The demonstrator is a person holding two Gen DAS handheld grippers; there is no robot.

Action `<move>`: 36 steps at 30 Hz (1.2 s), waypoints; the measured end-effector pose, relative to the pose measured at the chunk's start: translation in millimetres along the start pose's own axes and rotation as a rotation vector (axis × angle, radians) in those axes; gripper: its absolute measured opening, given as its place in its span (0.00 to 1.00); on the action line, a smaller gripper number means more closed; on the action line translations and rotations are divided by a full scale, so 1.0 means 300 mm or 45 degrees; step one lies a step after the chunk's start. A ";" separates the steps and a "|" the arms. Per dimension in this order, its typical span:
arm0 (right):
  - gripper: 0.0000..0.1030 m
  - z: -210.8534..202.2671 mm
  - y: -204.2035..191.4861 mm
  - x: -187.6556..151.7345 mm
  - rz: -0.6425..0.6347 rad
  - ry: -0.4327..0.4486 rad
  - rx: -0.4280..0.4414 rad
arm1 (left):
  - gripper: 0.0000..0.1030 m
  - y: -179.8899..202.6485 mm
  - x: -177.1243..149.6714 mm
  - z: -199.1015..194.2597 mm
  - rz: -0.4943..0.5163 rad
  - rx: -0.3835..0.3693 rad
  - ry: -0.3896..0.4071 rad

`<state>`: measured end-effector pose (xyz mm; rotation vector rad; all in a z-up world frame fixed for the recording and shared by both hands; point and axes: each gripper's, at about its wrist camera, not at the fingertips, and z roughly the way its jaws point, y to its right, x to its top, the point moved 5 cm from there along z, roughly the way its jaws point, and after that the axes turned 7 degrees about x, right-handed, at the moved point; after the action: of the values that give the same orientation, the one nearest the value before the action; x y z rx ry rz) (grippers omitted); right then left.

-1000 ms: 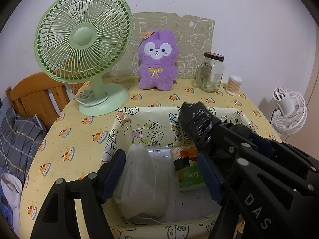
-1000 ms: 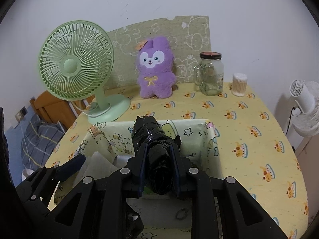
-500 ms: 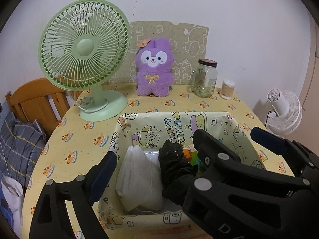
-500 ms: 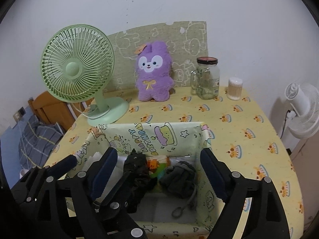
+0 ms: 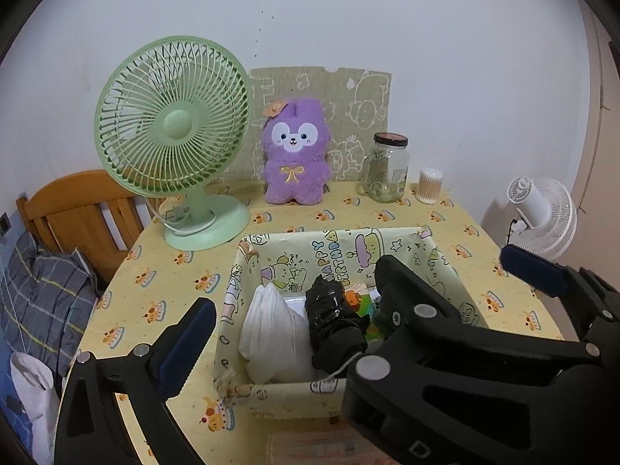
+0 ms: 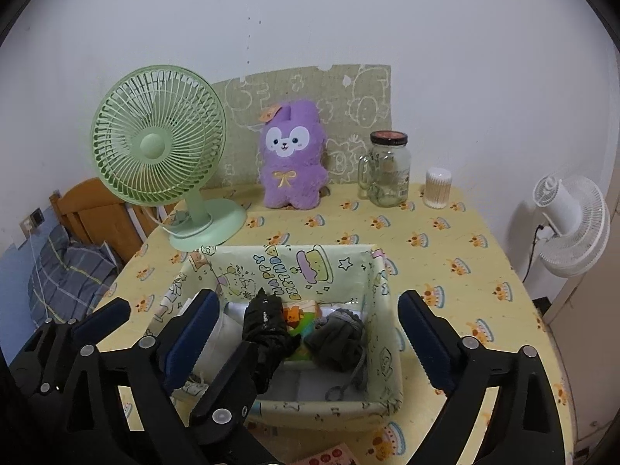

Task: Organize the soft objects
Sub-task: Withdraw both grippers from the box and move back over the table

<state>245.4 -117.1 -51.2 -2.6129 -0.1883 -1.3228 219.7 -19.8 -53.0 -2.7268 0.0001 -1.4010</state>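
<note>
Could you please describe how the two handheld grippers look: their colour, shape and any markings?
Both are black plastic tools. The left gripper and the right gripper each have two angular, flat-sided fingers joined by linkage bars with round silver rivets. The fingers' inner faces carry dark blue pads with a finely ribbed edge. White raised letters, partly cut off, mark the left gripper's body. No cables, hands or sleeves are visible.

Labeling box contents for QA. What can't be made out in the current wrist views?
- Left wrist view: the right side of the box interior is covered by the right gripper; the grey bundle shows only in the right wrist view.
- Both views: the colourful packet lies partly under the black bundle; its print is unreadable.
- Right wrist view: the white bag sits mostly behind a finger.
- Jar contents: too small.
</note>
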 end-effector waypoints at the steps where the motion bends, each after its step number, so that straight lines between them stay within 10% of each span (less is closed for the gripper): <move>1: 0.98 -0.009 -0.003 -0.001 -0.003 0.006 -0.006 | 0.99 -0.001 0.001 -0.014 0.002 0.004 0.009; 36: 0.98 -0.303 -0.075 -0.021 -0.072 0.116 -0.039 | 1.00 -0.009 -0.032 -0.264 -0.020 -0.036 0.133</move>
<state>166.1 -117.2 -1.0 -2.5833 -0.2312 -1.4719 149.7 -22.2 -14.7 -2.6777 0.0047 -1.5578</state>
